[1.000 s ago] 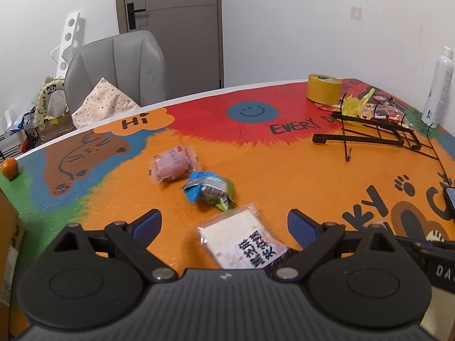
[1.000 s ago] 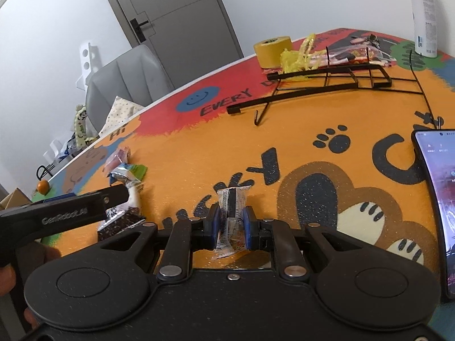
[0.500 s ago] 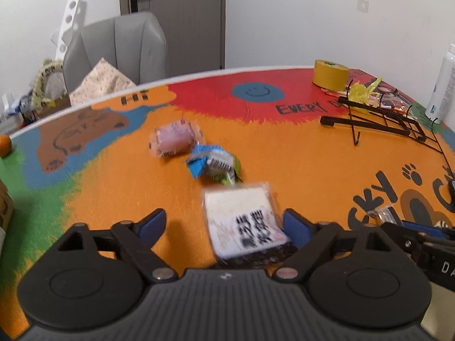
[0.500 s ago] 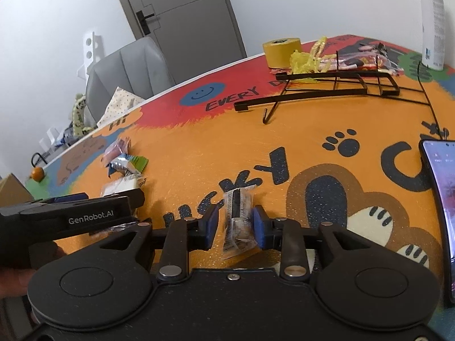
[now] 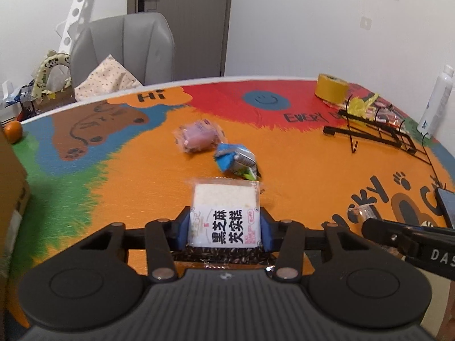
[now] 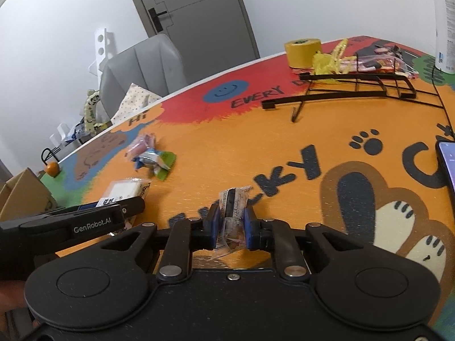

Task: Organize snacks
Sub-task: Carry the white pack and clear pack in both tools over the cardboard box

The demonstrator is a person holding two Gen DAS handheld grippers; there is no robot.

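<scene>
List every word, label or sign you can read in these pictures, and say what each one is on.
"HI" – table mat
"EVERY D…", cut off – mat
"…KY" with a paw print – mat
"黑芝麻" and a second column, roughly "荞窝糕" – white snack pack in the left tool
"GenRobot.AI" – left tool's side
"DAS…", cut off – right tool
Unreadable: white bottle label, clear snack print.

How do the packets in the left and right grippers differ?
The white packet in the left gripper is broad, square and opaque with black print; the clear packet in the right gripper is narrow, with a dark strip. The left jaws stand wider apart. Both are clamped low over the table.
</scene>
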